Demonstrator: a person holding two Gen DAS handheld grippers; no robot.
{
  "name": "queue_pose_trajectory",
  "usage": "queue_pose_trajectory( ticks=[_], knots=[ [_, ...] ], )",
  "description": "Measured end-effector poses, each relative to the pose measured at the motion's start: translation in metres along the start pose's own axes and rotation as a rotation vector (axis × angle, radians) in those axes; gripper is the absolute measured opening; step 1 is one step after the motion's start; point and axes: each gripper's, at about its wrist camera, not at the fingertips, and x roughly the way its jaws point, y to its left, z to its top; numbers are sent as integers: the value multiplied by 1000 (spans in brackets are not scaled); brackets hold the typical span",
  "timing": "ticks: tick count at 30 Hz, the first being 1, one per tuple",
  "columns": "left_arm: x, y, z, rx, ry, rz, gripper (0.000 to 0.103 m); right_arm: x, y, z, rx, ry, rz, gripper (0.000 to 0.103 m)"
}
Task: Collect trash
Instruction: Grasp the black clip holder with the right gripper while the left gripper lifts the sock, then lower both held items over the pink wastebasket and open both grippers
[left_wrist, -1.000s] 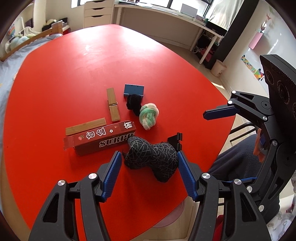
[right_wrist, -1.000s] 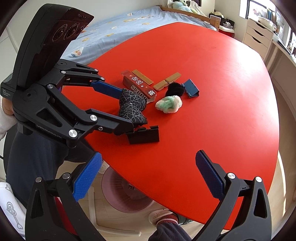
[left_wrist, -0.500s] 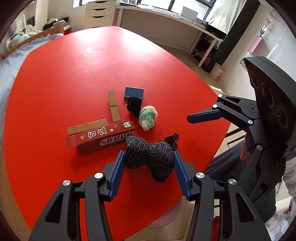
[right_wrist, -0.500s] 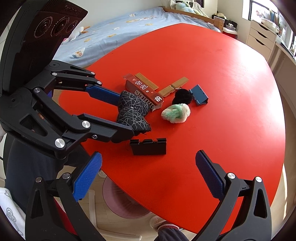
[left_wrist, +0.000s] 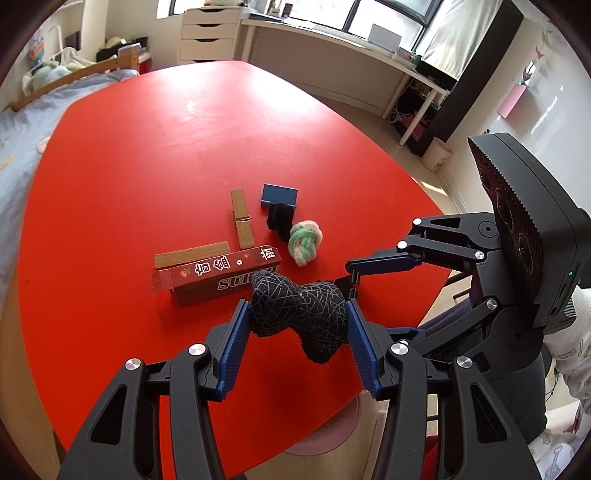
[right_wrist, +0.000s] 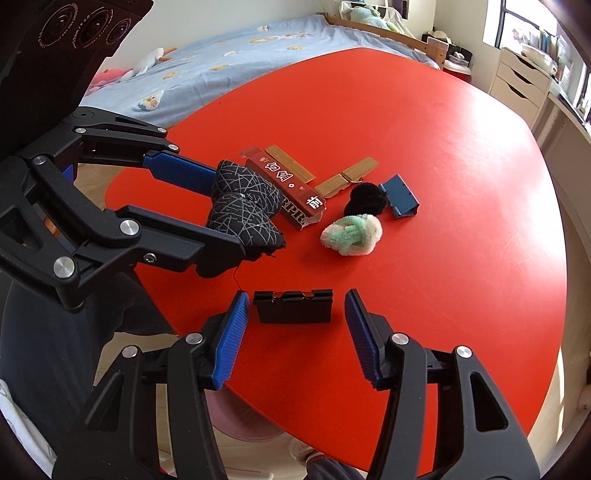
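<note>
A: Trash is spread over the round red counter (left_wrist: 147, 155): a long red cardboard box (left_wrist: 218, 275) printed with white characters, a black cloth bundle with a grey web pattern (left_wrist: 299, 314), two flat wooden strips (left_wrist: 192, 254), a green-and-white yarn knot (left_wrist: 304, 243), a black fuzzy ball (left_wrist: 279, 219), a blue metal clip (left_wrist: 279, 195) and a small black plastic clip (right_wrist: 293, 305).

B: What is different from a second ago?

A: The left tool (left_wrist: 295, 325) was spread wide around the cloth bundle; now both blue pads press its sides, so it is clenched on it. In the right wrist view the bundle looks lifted clear of the counter, in front of the red box.

B: And the other one?

A: The right tool (right_wrist: 293, 325) has come down near the counter's near edge. Its fingers (right_wrist: 231, 339) stand apart with the black plastic clip between them, neither pad touching.

B: So where does the job stand?

A: One piece is secured, I judge, and a second is lined up. A pink bin (right_wrist: 240, 417) shows under the counter edge, a likely drop spot. Everything else lies untouched mid-counter.
</note>
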Motion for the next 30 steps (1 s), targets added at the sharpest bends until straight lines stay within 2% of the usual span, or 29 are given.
queue_pose_trajectory(
  ticks=[3, 5, 14, 30],
  knots=[
    [-3, -1, -1, -1, -7, 4, 51, -1, -1, 0, 5, -1, -5, 42],
    [-5, -2, -1, -2, -11, 11, 51, -2, -2, 0, 10, -3, -10, 40],
    [-20, -9, -3, -1, -33, 41, 51, -19, -5, 2, 50, -33, -20, 40],
    [-61, -38, -23, 2, -77, 126, 51, -86, 15, -15, 111, -112, -45, 40]
  ],
)
